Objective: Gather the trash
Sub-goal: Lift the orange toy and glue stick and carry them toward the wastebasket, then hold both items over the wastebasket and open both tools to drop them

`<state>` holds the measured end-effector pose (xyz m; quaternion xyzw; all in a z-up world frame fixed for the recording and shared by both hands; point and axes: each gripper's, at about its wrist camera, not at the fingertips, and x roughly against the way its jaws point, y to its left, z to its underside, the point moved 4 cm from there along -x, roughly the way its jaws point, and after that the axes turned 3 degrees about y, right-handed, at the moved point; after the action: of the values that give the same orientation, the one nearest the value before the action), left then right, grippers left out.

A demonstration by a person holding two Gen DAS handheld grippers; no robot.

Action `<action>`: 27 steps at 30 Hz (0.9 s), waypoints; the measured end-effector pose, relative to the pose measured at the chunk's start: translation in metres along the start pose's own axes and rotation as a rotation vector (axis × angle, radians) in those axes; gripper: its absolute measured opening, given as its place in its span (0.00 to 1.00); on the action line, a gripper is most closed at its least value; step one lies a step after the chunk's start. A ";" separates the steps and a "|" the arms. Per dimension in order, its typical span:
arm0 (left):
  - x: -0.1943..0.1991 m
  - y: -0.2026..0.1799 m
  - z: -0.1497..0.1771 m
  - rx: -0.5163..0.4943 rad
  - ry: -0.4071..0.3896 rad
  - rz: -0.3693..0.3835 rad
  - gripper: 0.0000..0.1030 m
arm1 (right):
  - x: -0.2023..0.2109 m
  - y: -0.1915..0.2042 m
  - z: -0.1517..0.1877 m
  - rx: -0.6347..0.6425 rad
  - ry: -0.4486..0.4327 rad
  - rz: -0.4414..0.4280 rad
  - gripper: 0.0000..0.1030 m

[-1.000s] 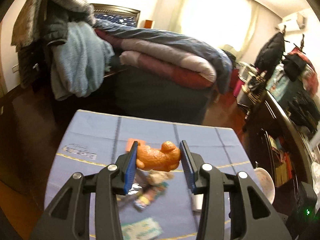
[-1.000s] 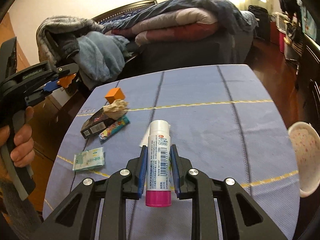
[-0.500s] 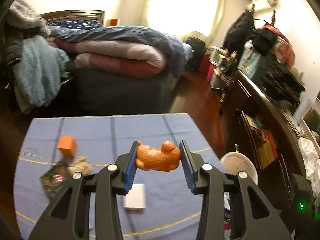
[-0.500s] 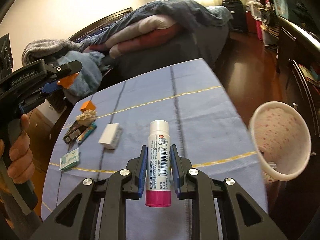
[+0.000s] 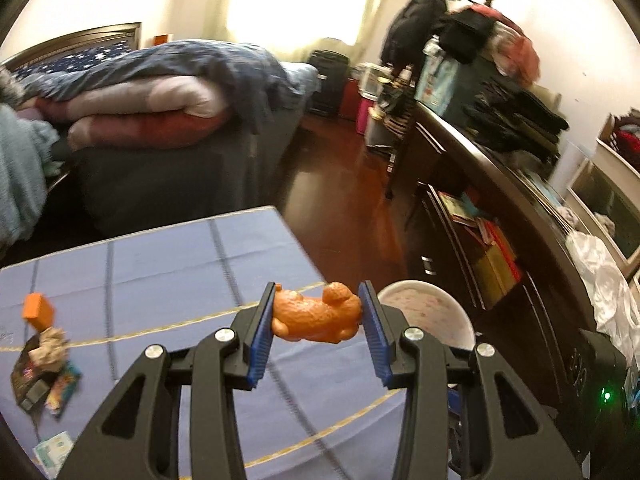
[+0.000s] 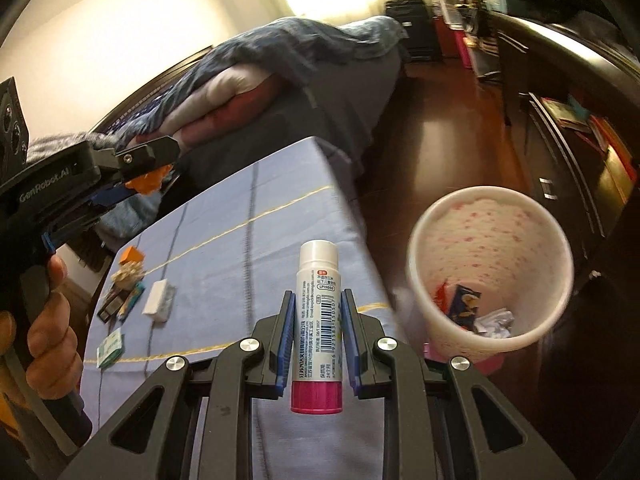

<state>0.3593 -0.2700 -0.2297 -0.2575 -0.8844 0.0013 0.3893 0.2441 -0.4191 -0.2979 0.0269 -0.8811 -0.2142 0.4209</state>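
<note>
Both your grippers have swung toward the right edge of the table since a second ago, so the white bin now fills far more of each view and the litter has slid off to the left.

From the left wrist camera, your left gripper (image 5: 318, 316) is pinching the orange toy animal (image 5: 316, 315) crosswise between its blue pads, held in the air above the right edge of the blue tablecloth (image 5: 160, 264). The white bin (image 5: 428, 312) shows just past the right fingertip, off the table's right edge and below it. Near the left edge of the table lie an orange block (image 5: 38, 311), a crumpled tissue (image 5: 50, 347) on a dark packet (image 5: 28, 376), and a colourful wrapper (image 5: 63, 388). A green-and-white packet (image 5: 54, 449) sits at the near left corner.

From the right wrist camera, your right gripper (image 6: 316, 336) is clamped on the glue stick (image 6: 318, 320), which points forward, white cap ahead and pink base toward you, over the table's right edge. The white bin (image 6: 490, 264) stands just beside that edge on the dark floor, with a few wrappers (image 6: 468, 308) in its bottom. Your left hand (image 6: 48, 320) holds the left gripper (image 6: 152, 168) high at the left, the orange toy (image 6: 146, 182) in its grip. On the cloth near the left edge lie the orange block (image 6: 132, 255), tissue (image 6: 126, 276), a white eraser (image 6: 159, 298) and the green-and-white packet (image 6: 111, 343).
</note>
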 end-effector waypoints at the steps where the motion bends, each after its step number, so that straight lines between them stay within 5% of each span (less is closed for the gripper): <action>1: -0.005 -0.007 0.000 -0.009 0.005 0.008 0.40 | 0.002 -0.007 -0.001 -0.012 -0.005 0.008 0.22; 13: -0.076 -0.087 -0.002 -0.127 0.079 0.125 0.40 | 0.016 -0.093 -0.017 -0.146 -0.068 0.131 0.22; 27: -0.140 -0.137 0.001 -0.182 0.136 0.171 0.40 | 0.005 -0.151 -0.026 -0.235 -0.092 0.222 0.22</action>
<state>0.3754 -0.4523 -0.2985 -0.3657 -0.8272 -0.0631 0.4219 0.2406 -0.5662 -0.3401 -0.1299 -0.8660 -0.2686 0.4012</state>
